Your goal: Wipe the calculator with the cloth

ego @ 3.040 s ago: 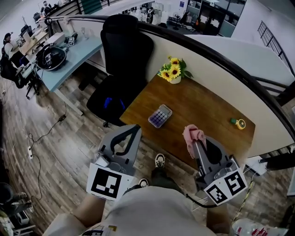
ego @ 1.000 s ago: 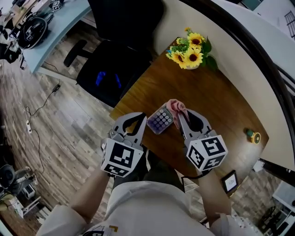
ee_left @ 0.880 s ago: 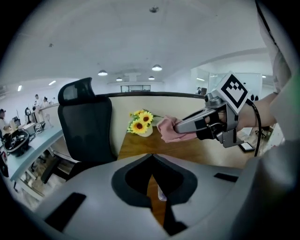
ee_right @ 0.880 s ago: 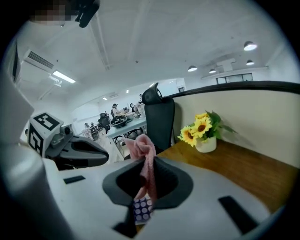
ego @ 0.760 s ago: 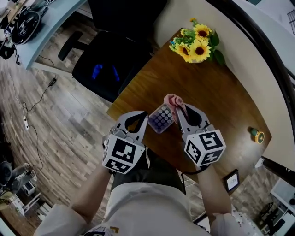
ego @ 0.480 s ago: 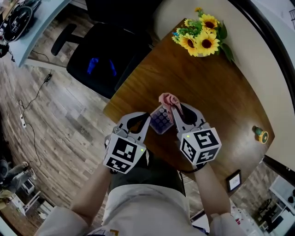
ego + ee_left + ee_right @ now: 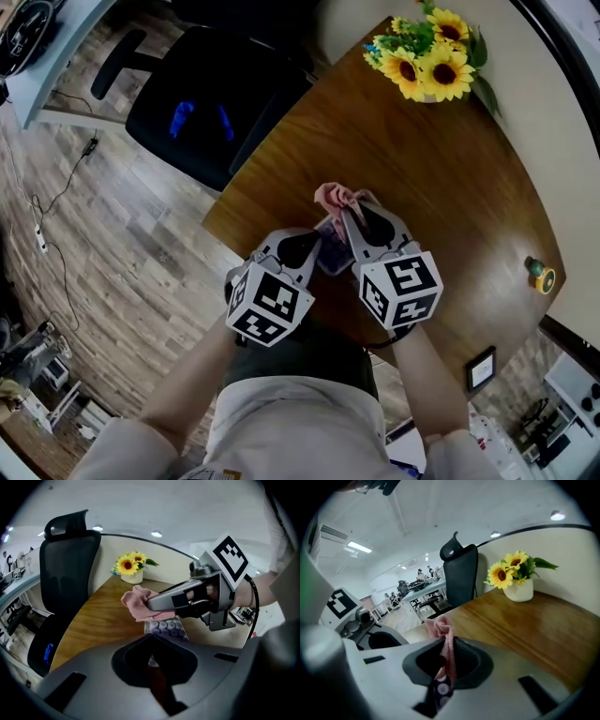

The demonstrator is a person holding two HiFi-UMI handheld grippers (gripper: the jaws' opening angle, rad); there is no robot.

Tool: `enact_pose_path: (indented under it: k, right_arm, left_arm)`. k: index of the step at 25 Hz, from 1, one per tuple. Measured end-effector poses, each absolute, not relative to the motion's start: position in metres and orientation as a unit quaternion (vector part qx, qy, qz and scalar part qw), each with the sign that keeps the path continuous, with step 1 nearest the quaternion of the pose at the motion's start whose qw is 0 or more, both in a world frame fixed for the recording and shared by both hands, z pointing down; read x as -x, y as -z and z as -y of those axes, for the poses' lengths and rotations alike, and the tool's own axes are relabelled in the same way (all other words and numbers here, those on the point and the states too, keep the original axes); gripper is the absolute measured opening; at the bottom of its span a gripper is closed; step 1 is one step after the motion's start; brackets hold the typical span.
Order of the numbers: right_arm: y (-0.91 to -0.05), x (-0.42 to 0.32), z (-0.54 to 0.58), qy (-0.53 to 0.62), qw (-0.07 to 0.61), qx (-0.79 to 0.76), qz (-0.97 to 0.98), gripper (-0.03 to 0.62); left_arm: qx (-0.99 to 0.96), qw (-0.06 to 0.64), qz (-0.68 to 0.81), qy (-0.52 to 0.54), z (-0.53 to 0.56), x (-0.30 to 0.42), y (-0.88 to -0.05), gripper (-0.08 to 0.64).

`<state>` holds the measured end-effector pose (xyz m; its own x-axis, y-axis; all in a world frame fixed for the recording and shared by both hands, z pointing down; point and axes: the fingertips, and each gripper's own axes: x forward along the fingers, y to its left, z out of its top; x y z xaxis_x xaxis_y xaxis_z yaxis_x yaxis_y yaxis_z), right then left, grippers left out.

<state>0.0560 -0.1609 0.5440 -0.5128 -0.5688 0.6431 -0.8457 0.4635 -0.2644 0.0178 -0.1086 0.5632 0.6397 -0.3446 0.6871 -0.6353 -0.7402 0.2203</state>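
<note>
The calculator (image 7: 334, 255), small with purple round keys, lies on the wooden table (image 7: 441, 169) near its front edge, mostly covered by both grippers. My right gripper (image 7: 342, 211) is shut on the pink cloth (image 7: 333, 196), which bunches at its tips over the calculator's far end. In the left gripper view the cloth (image 7: 138, 603) hangs just above the calculator (image 7: 166, 627). My left gripper (image 7: 321, 246) is shut, its tips (image 7: 150, 635) at the calculator's near edge. In the right gripper view the cloth (image 7: 442, 632) runs between the jaws, with calculator keys (image 7: 440, 689) visible below.
A white pot of sunflowers (image 7: 427, 56) stands at the table's far edge. A small yellow and green object (image 7: 539, 275) sits at the right end. A black office chair (image 7: 206, 94) stands left of the table, over wood-look flooring.
Over three seconds both grippers closed in on the calculator. The right one carried the cloth from the front right of the table to the calculator's far end; the left one came against its near edge.
</note>
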Motion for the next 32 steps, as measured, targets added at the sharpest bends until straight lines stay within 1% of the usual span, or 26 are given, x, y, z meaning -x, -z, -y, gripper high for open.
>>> enact_pose_path:
  k: [3,7,9,12,15,17,22,26,28,30,32]
  right_arm:
    - [-0.554,-0.055,0.159,-0.268,0.270,-0.433,0.818,0.043]
    - [-0.557,-0.053,0.153,-0.239,0.299,-0.428,0.819,0.041]
    - [-0.559,-0.053,0.147,-0.225,0.315,-0.412,0.825,0.040]
    - [-0.560,-0.061,0.137,-0.215,0.337,-0.392,0.829,0.040]
    - [-0.560,-0.073,0.122,-0.222,0.342,-0.388,0.827,0.041]
    - [-0.560,-0.081,0.111,-0.214,0.349,-0.389,0.825,0.041]
    - [-0.563,-0.114,0.080,-0.181,0.396,-0.380,0.816,0.040]
    - [-0.560,-0.131,0.068,-0.206,0.413,-0.377,0.803,0.040]
    - [-0.553,-0.135,0.070,-0.237,0.398,-0.393,0.795,0.040]
    - [-0.539,-0.133,0.081,-0.269,0.355,-0.416,0.793,0.040]
    - [-0.522,-0.123,0.100,-0.285,0.306,-0.433,0.799,0.040]
  left_arm:
    - [-0.876,0.220,0.282,-0.324,0.108,-0.020,-0.567,0.003]
    - [-0.859,0.286,0.304,-0.296,0.111,-0.016,-0.570,0.003]
    - [-0.851,0.301,0.318,-0.289,0.112,-0.014,-0.570,0.003]
    - [-0.850,0.298,0.325,-0.287,0.112,-0.016,-0.571,0.003]
    - [-0.852,0.302,0.326,-0.278,0.112,-0.018,-0.571,0.003]
    - [-0.854,0.292,0.326,-0.282,0.112,-0.019,-0.571,0.003]
    - [-0.856,0.288,0.328,-0.278,0.111,-0.019,-0.571,0.003]
    - [-0.856,0.285,0.327,-0.281,0.112,-0.019,-0.572,0.003]
    - [-0.857,0.287,0.324,-0.279,0.112,-0.019,-0.573,0.003]
    - [-0.859,0.299,0.319,-0.267,0.111,-0.020,-0.573,0.002]
    - [-0.857,0.324,0.316,-0.247,0.111,-0.019,-0.570,0.003]
